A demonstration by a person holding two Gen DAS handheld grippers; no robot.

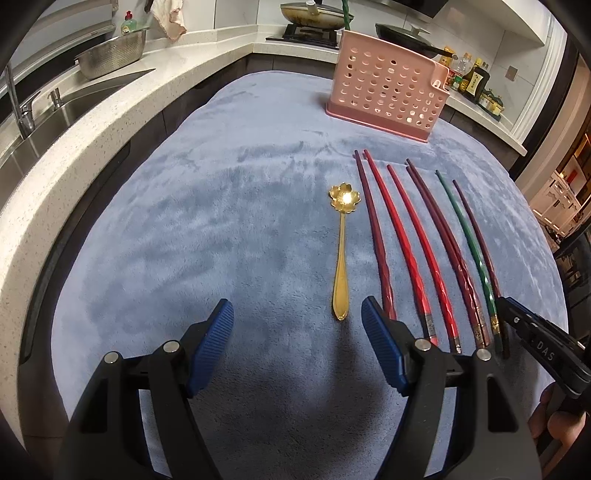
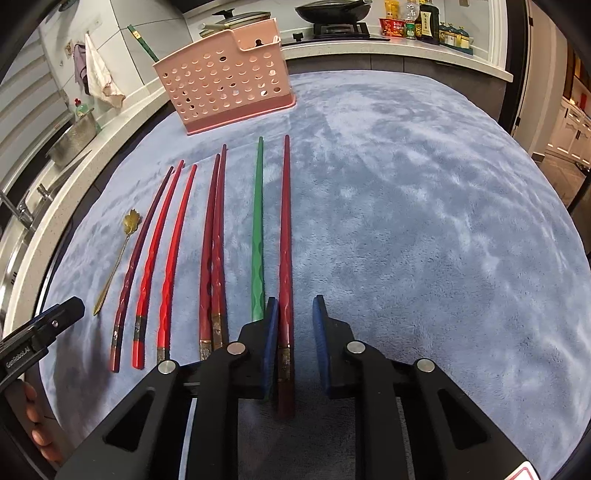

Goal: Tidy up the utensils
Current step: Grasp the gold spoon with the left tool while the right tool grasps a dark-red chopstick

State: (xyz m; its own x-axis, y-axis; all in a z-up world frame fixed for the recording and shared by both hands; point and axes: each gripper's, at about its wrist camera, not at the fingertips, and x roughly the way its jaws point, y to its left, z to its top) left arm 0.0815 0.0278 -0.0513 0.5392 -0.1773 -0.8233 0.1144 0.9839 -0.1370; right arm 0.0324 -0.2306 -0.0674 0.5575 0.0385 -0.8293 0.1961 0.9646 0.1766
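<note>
A gold flower-bowl spoon (image 1: 340,258) lies on the blue-grey cloth (image 1: 221,221), with several red, dark red and green chopsticks (image 1: 410,251) in a row to its right. My left gripper (image 1: 297,321) is open and empty, just short of the spoon's handle end. In the right wrist view my right gripper (image 2: 294,314) is open, its fingers either side of the rightmost dark red chopstick (image 2: 285,236); the green chopstick (image 2: 258,229) lies just left of it. The spoon (image 2: 116,258) is at the far left. A pink perforated holder (image 1: 388,88) (image 2: 225,81) stands at the cloth's far end.
A white counter (image 1: 74,147) with a sink (image 1: 44,122) and metal colander (image 1: 110,55) runs along the left. A stove with pans (image 1: 314,18) and sauce bottles (image 1: 476,81) sits behind the holder. A green chopstick (image 2: 142,42) stands in the holder.
</note>
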